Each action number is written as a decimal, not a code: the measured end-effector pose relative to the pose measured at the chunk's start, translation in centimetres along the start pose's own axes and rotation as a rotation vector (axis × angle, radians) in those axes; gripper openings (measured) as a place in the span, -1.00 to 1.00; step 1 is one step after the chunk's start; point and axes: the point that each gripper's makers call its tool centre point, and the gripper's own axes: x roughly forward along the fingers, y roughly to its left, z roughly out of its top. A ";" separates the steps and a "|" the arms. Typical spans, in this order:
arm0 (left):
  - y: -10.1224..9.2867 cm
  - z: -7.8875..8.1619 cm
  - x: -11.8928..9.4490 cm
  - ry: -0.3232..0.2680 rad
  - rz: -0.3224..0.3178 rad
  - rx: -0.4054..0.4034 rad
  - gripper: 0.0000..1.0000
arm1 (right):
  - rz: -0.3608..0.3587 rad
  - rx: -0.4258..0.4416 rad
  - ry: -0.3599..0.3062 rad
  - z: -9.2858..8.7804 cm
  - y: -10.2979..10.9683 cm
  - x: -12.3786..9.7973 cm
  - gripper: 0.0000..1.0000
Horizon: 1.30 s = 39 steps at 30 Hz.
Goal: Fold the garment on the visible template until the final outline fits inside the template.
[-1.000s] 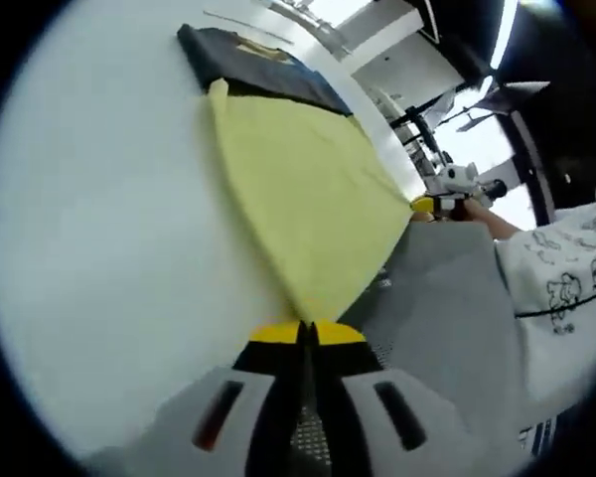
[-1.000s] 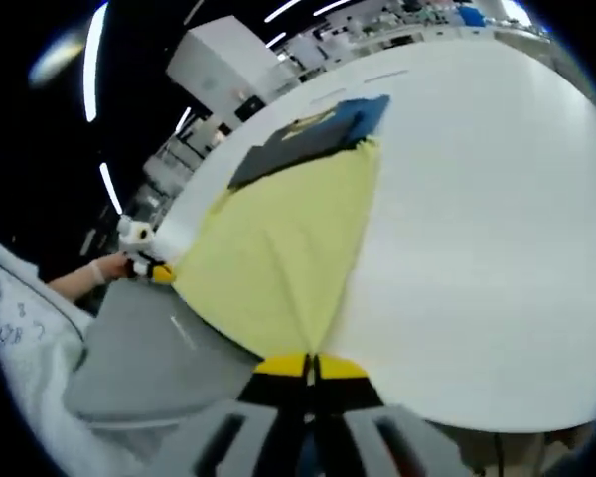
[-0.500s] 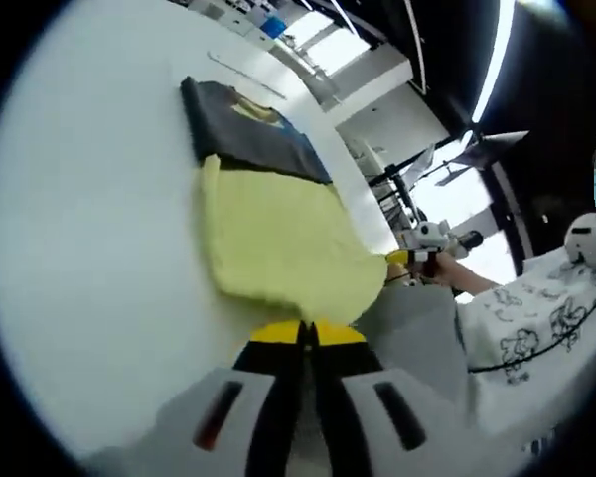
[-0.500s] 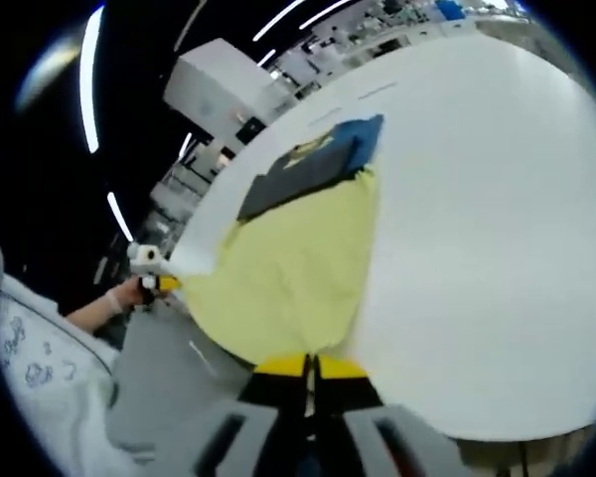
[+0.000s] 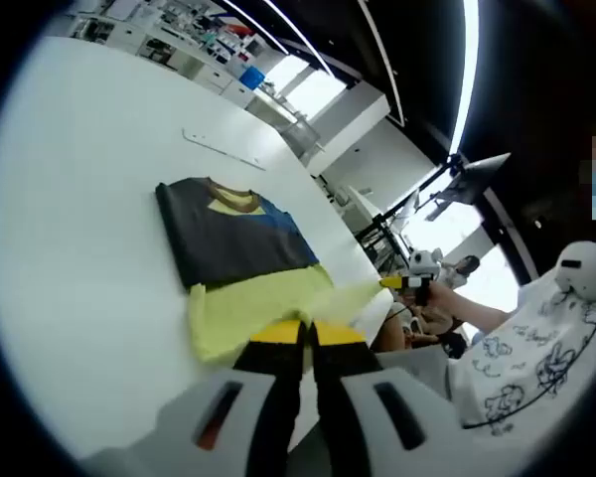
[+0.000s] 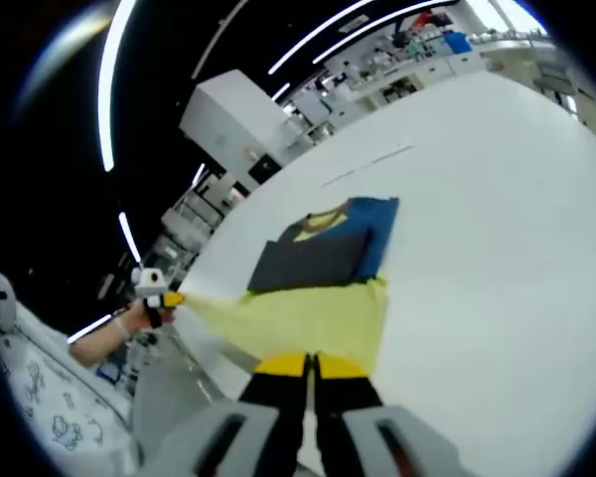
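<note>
Hem lifted clear of the near table edge since the earlier frame; grey underside no longer seen.

Yellow garment is stretched taut between left gripper and right gripper, each clenched on a hem corner; its far part lies under the dark template near the middle of the white table. To fold well, both corners should be carried forward level and together, then laid inside the template outline. Cloth appears thin, soft, matte; the template is a flat, shirt-shaped patch with a blue panel.
</note>
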 end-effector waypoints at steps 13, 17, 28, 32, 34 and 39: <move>4.0 7.4 3.0 -0.167 0.053 0.015 -1.00 | -0.007 -0.037 -0.131 11.1 -1.5 3.7 -1.00; 5.8 8.4 3.9 -0.181 0.081 0.004 -1.00 | -0.033 -0.083 -0.118 13.0 -2.5 4.9 -1.00; 9.5 12.3 6.5 -0.267 0.132 -0.040 -1.00 | -0.101 -0.148 -0.150 17.4 -4.9 8.0 -1.00; 11.2 12.7 7.4 -0.259 0.176 -0.021 -1.00 | -0.138 -0.157 -0.154 17.4 -6.2 9.3 -1.00; 12.1 12.5 7.9 -0.250 0.206 -0.028 -1.00 | -0.157 -0.169 -0.148 17.2 -6.8 10.0 -1.00; 14.8 11.6 9.0 -0.203 0.278 -0.030 -1.00 | -0.192 -0.189 -0.129 16.6 -7.9 11.5 -1.00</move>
